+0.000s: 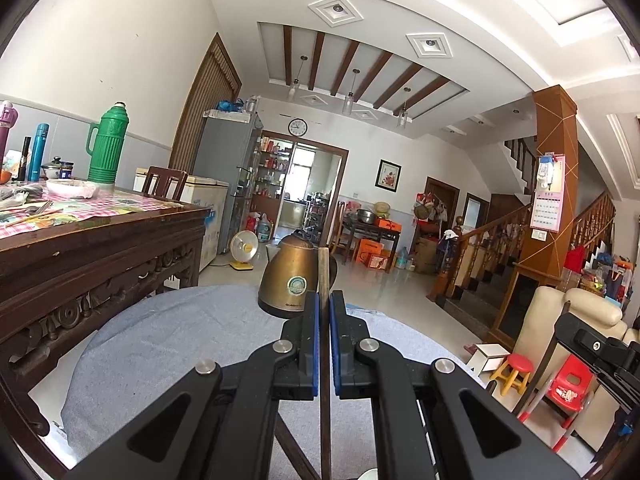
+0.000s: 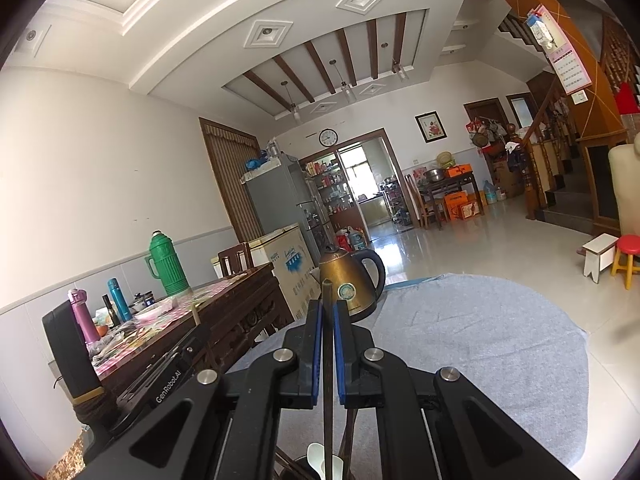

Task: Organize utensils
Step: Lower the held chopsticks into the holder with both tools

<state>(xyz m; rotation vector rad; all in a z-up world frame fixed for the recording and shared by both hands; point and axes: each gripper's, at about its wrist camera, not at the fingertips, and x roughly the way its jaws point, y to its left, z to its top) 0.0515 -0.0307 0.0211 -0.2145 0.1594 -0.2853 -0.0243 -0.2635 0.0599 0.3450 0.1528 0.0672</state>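
My left gripper (image 1: pixel 324 300) is shut on a dark brown chopstick (image 1: pixel 324 272) that stands upright between the blue pads (image 1: pixel 314 344), its top above the fingertips. My right gripper (image 2: pixel 328 308) is shut on another dark chopstick (image 2: pixel 327 292), also upright. Below the right gripper, at the bottom edge, a dark holder (image 2: pixel 316 468) shows with a white spoon (image 2: pixel 318 456) and more chopsticks (image 2: pixel 348 436) in it. Both grippers hover over a round table with a grey cloth (image 1: pixel 168 352), which also shows in the right wrist view (image 2: pixel 480 340).
A bronze electric kettle (image 1: pixel 290 276) stands at the cloth's far edge, just beyond both grippers (image 2: pixel 352 280). A carved wooden table (image 1: pixel 100 240) on the left carries a green thermos (image 1: pixel 106 144), bottles and dishes. The right gripper's body (image 1: pixel 600 352) shows at right.
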